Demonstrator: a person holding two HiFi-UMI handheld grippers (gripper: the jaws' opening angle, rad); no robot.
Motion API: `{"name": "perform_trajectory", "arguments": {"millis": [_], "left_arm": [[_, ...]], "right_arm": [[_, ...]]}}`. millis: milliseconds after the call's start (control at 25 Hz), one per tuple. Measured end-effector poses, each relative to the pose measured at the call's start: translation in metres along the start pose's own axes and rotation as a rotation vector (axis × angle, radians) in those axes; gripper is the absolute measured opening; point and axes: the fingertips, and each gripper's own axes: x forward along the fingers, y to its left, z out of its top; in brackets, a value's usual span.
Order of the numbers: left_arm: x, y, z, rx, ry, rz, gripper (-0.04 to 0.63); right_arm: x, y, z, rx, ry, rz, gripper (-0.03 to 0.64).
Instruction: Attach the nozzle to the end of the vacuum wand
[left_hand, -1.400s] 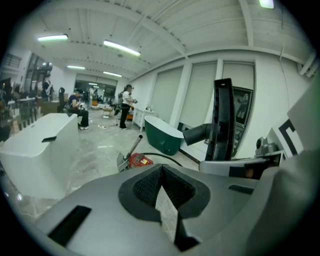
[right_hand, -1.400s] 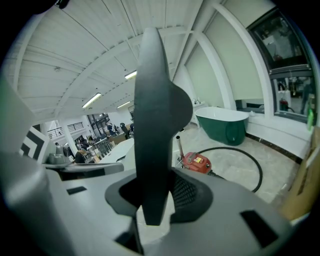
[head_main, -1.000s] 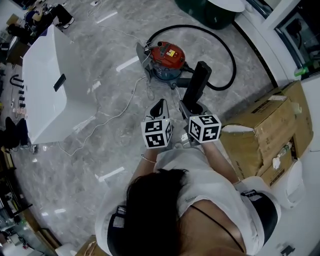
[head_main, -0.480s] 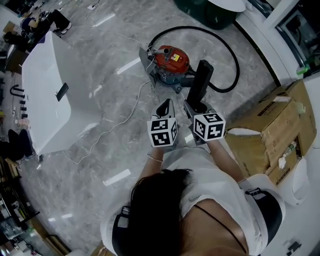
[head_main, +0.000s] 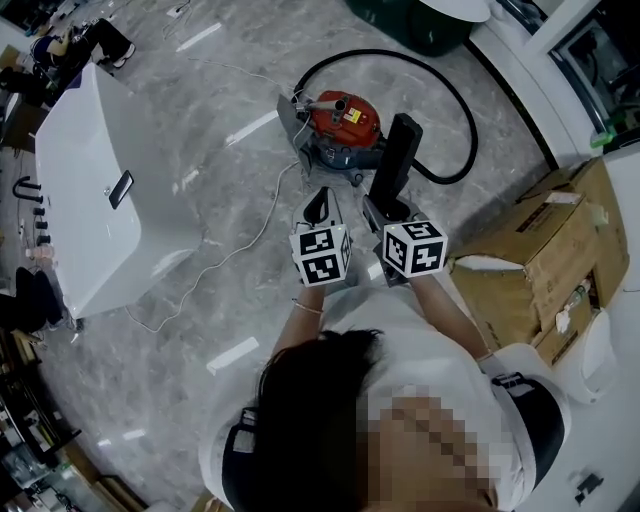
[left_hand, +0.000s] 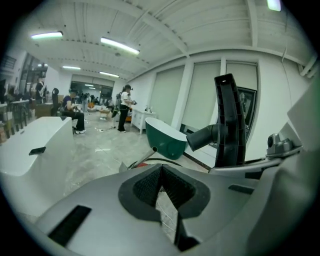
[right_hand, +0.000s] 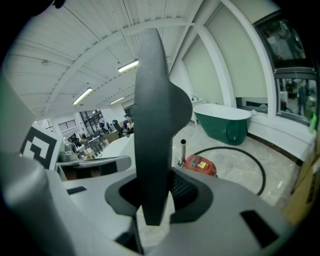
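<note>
Grey marble floor (head_main: 215, 190). Right gripper (head_main: 386, 212) jaws clamped on black nozzle (right_hand: 155, 125), which sticks up between them. Left gripper (head_main: 320, 206) jaws closed together, nothing between. Red vacuum (head_main: 341, 118) with upright wand (right_hand: 183, 151) beyond both jaws.

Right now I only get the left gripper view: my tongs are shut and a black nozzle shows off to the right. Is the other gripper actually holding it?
Observer: Yes. In the right gripper view the right gripper has its tongs clamped on the nozzle, which stands upright between them.
Operator: I see only a metal tip above my tongs. What is it?
Observer: That is the wand, standing upright beside the red vacuum on the floor, apart from the nozzle.
Operator: Anything on the right side?
Observer: The head view shows cardboard boxes on the floor to the right of the right gripper.
</note>
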Motion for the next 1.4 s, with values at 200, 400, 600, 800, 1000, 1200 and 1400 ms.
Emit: {"name": "perform_trajectory", "arguments": {"millis": [200,400,600,800,1000,1200,1400], "left_arm": [[0.014,0.013,0.014,0.032,0.003,-0.041,0.003],[0.027,0.018,0.016,0.048,0.028,-0.075,0.003],[0.033,0.023,0.024,0.088,0.030,-0.084,0.003],[0.034,0.029,0.026,0.114,0.036,-0.089,0.003],[0.035,0.033,0.026,0.137,0.049,-0.097,0.003],[0.039,0.032,0.022,0.138,0.067,-0.098,0.003],[0.040,0.032,0.022,0.133,0.070,-0.091,0.003]], "right_arm": [[0.019,0.003,0.012,0.012,-0.030,-0.024,0.121],[0.029,-0.001,0.021,0.026,-0.038,-0.049,0.121],[0.035,-0.003,0.024,0.038,-0.034,-0.064,0.121],[0.043,0.001,0.023,0.048,-0.036,-0.061,0.121],[0.047,0.005,0.026,0.063,-0.051,-0.065,0.121],[0.044,-0.002,0.024,0.077,-0.056,-0.089,0.121],[0.043,-0.008,0.024,0.082,-0.055,-0.101,0.121]]}}
